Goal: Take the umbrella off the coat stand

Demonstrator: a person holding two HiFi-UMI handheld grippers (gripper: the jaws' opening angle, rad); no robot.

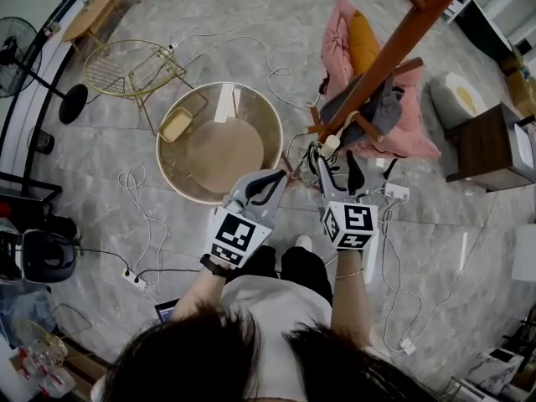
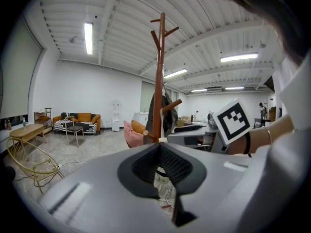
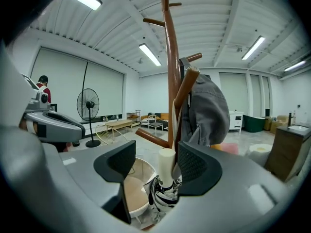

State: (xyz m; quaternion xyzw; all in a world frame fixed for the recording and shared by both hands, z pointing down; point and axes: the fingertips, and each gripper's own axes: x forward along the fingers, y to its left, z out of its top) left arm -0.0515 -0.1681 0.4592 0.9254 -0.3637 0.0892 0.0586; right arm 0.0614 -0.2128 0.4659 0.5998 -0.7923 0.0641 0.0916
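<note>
While right tongs [image 3: 155, 165] straddle umbrella handle [image 3: 166, 168], gap beside left pad [image 3: 119, 161]

The umbrella [image 3: 163, 192] is a folded compact type with a bundled black-and-white patterned canopy. Its cream cylindrical handle [image 3: 166, 165] points up. It hangs close against the coat stand [image 3: 170, 67], below a lower peg. The coat stand is an upright brown wooden pole with angled pegs.

Readable text: none found. Left marker cube [image 1: 237, 234] and right marker cube [image 1: 352, 224] carried square patterns only; smaller print possibly too blurred.
</note>
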